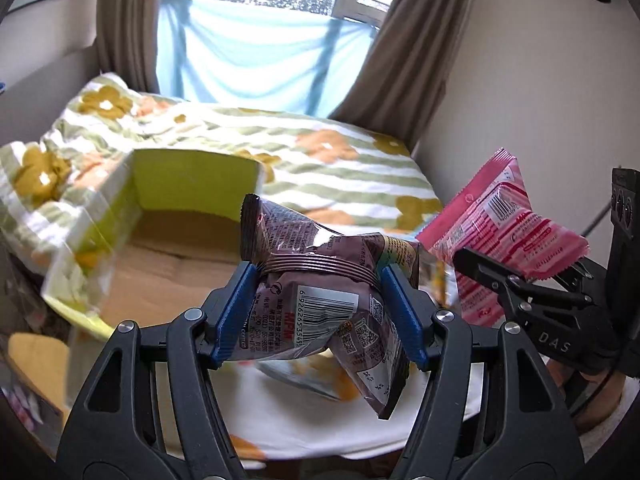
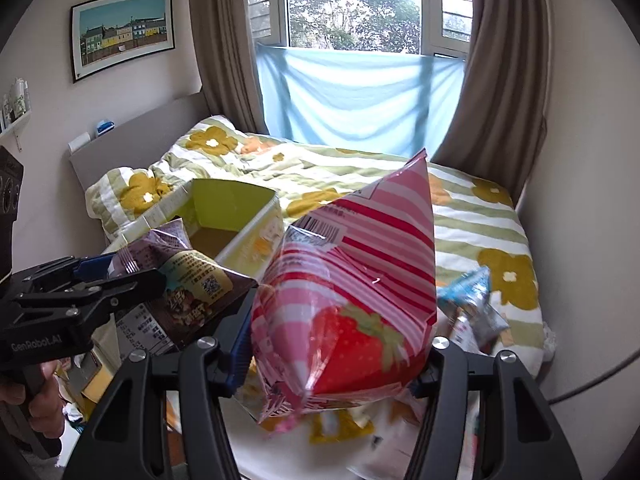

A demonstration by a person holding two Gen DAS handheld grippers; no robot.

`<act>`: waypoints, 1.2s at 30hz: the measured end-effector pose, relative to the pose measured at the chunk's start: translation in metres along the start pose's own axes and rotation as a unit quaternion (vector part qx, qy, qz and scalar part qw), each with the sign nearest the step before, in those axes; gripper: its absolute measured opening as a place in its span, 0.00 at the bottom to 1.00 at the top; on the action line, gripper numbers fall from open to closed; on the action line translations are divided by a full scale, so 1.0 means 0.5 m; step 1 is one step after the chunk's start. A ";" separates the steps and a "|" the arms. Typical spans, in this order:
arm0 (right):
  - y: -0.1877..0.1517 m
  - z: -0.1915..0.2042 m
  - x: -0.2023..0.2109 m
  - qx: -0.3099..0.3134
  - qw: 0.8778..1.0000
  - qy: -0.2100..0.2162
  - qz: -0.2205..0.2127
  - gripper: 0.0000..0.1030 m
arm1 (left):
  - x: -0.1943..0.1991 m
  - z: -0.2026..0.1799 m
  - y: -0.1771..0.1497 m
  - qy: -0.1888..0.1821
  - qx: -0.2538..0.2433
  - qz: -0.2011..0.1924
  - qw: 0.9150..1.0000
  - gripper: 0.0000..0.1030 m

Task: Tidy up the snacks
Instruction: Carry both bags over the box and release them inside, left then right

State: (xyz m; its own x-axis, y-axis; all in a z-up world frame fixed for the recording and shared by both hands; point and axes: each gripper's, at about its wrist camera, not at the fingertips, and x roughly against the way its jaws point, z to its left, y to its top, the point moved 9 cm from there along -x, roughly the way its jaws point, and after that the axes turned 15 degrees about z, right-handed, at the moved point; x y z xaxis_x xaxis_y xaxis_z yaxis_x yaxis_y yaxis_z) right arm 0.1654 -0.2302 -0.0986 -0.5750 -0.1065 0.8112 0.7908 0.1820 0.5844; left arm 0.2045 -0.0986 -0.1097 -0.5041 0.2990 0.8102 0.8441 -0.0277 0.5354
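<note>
Left gripper (image 1: 318, 312): jaws partly closed, blue pads pressed into both sides of a brown snack bag (image 1: 324, 300), which is pinched at the waist and held clear of the bed (image 1: 340, 168); barcode side faces the camera

Right gripper (image 2: 336, 352): jaws partly closed on a pink striped snack bag (image 2: 348, 288) with a strawberry print; bag puffed, top corner pointing up, held above the bed. In the left wrist view the same bag (image 1: 500, 232) sits to the right of the brown one, near it, with the right gripper (image 1: 520, 276) clamped on its lower edge

Cardboard box (image 1: 168, 240): green inner walls, plain brown floor, flaps open, resting on the flowered bedspread just behind and left of the brown bag. The visible part of its interior shows bare cardboard; contents otherwise cannot be told

Loose item: blue-and-silver snack packet (image 2: 472, 304) lying on the bed to the right of the pink bag; further wrappers beneath the grippers are blurred

Person's hand (image 2: 44, 392): wrapped around the left gripper's handle, lower left of the right wrist view
</note>
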 end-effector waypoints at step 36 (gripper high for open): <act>0.125 0.362 -0.317 -0.028 0.991 0.007 0.128 0.53 | -0.114 0.476 0.054 0.097 -0.094 0.102 0.985 0.96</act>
State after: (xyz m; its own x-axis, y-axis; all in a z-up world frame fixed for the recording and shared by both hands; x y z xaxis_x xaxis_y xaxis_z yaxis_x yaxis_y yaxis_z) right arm 0.2680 -0.0252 -0.1946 -0.3504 -0.0778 0.9334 0.9214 0.1503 0.3584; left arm 0.2996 0.1105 -0.1981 -0.3675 0.0809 0.9265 0.8921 -0.2510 0.3757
